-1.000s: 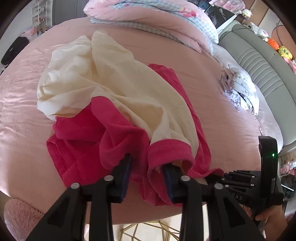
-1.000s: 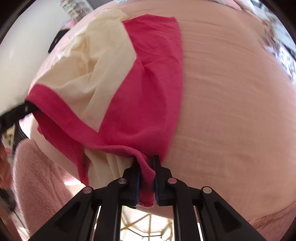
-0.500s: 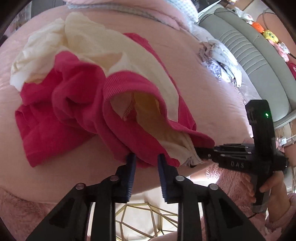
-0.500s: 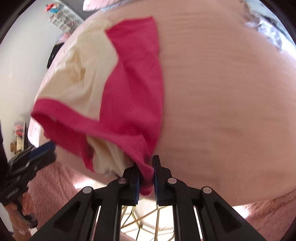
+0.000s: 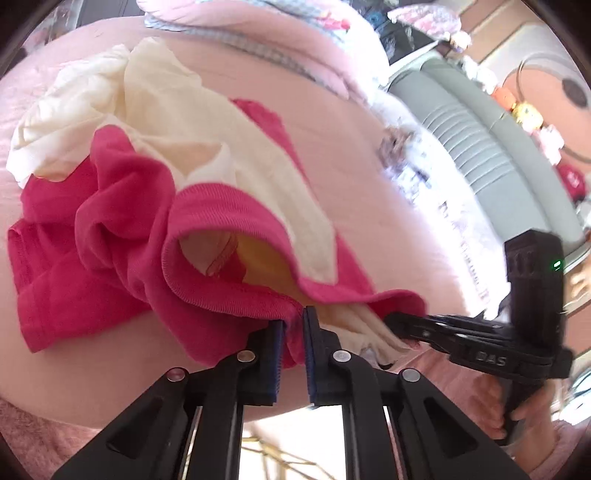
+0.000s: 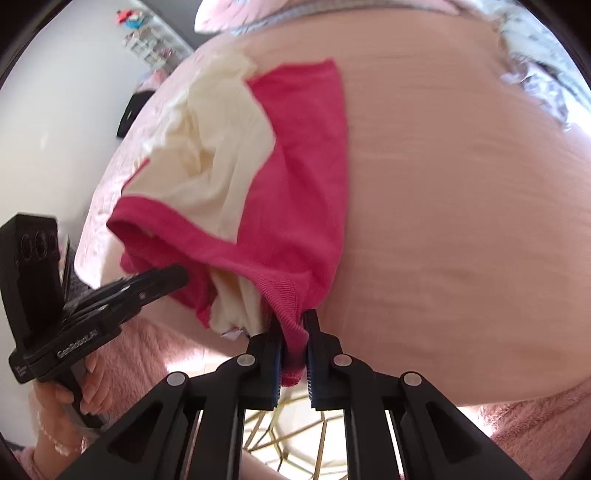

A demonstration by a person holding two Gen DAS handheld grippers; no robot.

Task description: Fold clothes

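A bed covered in a pale pink sheet (image 5: 347,155) fills most of both views, its cloth finely wrinkled and brightly lit. At the head of the bed lies a heap of pink and checked bedding (image 5: 258,33). Beside the bed, on its far side in the left wrist view, runs a grey ribbed padded headboard (image 5: 476,140), with small bright soft toys (image 5: 524,110) along its top. On the other side of the bed stands a plain white wall (image 6: 55,122), with a white shelf unit (image 6: 155,40) further back. Below the bed's near edge shows a gold wire frame (image 6: 280,424).
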